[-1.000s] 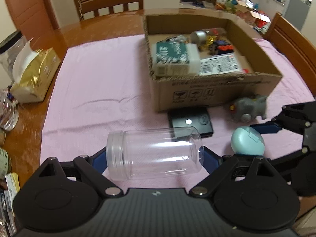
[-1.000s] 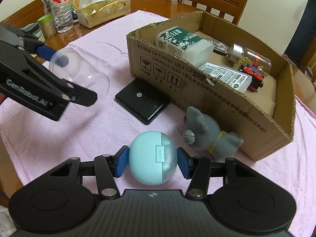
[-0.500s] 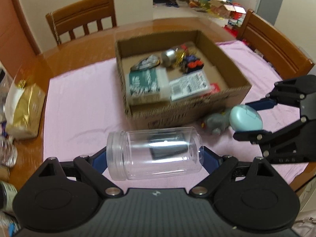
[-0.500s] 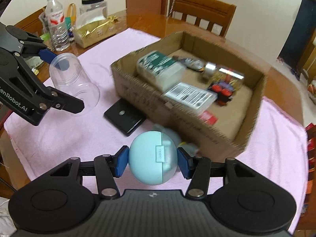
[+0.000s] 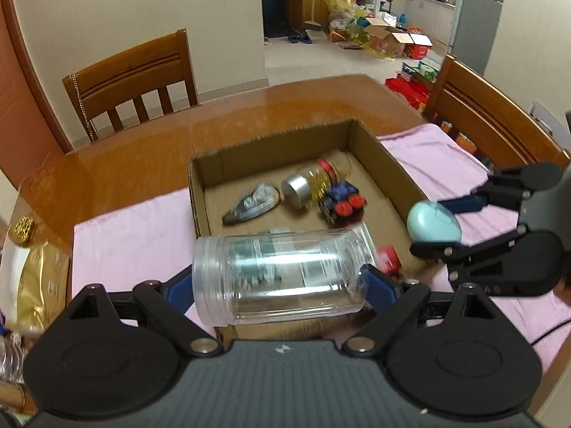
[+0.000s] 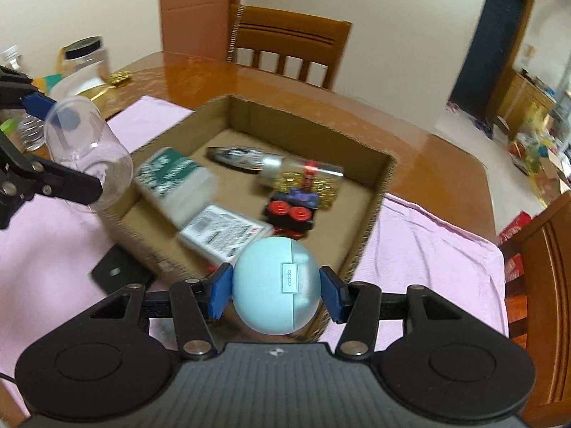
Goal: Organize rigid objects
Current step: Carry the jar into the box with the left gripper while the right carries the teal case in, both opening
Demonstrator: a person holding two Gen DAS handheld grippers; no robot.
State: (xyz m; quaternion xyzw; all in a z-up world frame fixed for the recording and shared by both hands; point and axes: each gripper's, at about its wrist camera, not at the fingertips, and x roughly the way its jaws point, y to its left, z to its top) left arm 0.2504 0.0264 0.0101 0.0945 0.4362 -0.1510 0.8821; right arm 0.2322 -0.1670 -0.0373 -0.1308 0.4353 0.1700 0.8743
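My left gripper (image 5: 282,281) is shut on a clear plastic jar (image 5: 282,276), held sideways above the near wall of the open cardboard box (image 5: 389,164). In the right wrist view the same jar (image 6: 89,157) hangs at the box's left corner. My right gripper (image 6: 276,290) is shut on a pale blue egg-shaped case (image 6: 276,285), lifted over the box's near right corner; the left wrist view shows that case (image 5: 433,222) beside the box's right wall. Inside the box lie a green-and-white pack (image 6: 175,178), a white carton (image 6: 223,233), a small jar with a silver lid (image 6: 296,171) and a toy car (image 6: 294,212).
A pink cloth (image 6: 428,249) covers the wooden table (image 5: 249,121). A black phone (image 6: 119,274) lies on the cloth before the box. A gold tissue pack (image 5: 35,281) and bottles stand at the left edge. Wooden chairs (image 5: 135,78) stand behind and to the right.
Both grippers have risen and moved forward with their loads, from over the cloth in front of the box to above its near wall. The grey toy and phone have dropped out of the left view.
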